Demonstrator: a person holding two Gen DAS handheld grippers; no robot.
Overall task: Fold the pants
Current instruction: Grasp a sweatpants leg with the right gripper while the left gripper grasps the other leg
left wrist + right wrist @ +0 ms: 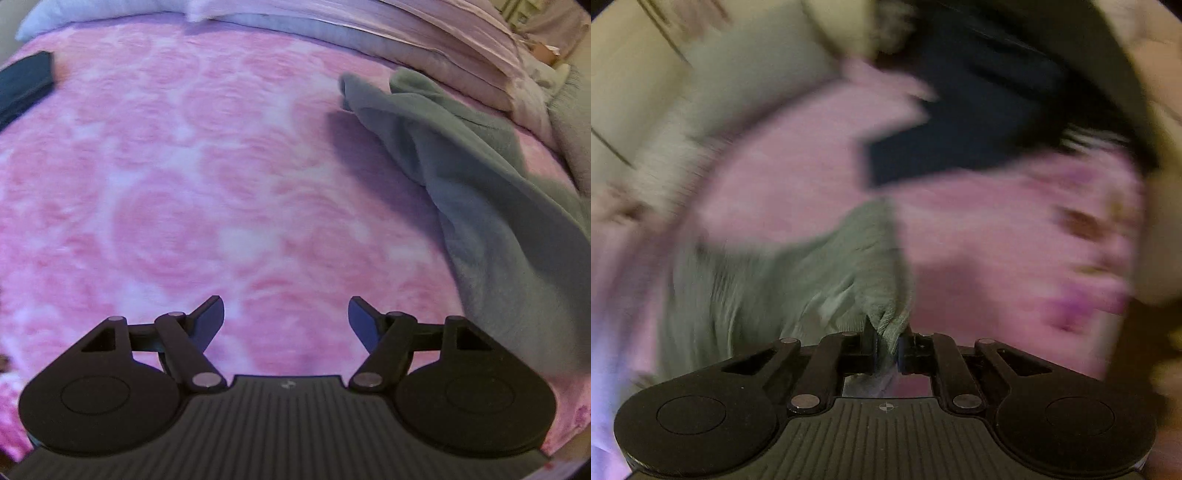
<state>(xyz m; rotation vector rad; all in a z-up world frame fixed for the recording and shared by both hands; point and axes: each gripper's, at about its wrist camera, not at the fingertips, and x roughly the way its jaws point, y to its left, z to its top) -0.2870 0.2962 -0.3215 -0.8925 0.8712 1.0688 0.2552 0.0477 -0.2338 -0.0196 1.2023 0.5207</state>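
Observation:
The grey-green pants trail across the right side of the pink bedspread, lifted and hanging from the lower right toward the pillows. My left gripper hovers open over bare bedspread, to the left of the pants, with nothing between its fingers. In the blurred right wrist view my right gripper is shut on a bunched edge of the pants, which stretch away to the left below it.
Pillows and folded bedding line the far edge of the bed. A dark folded garment lies at the far left; a dark garment also shows ahead in the right wrist view.

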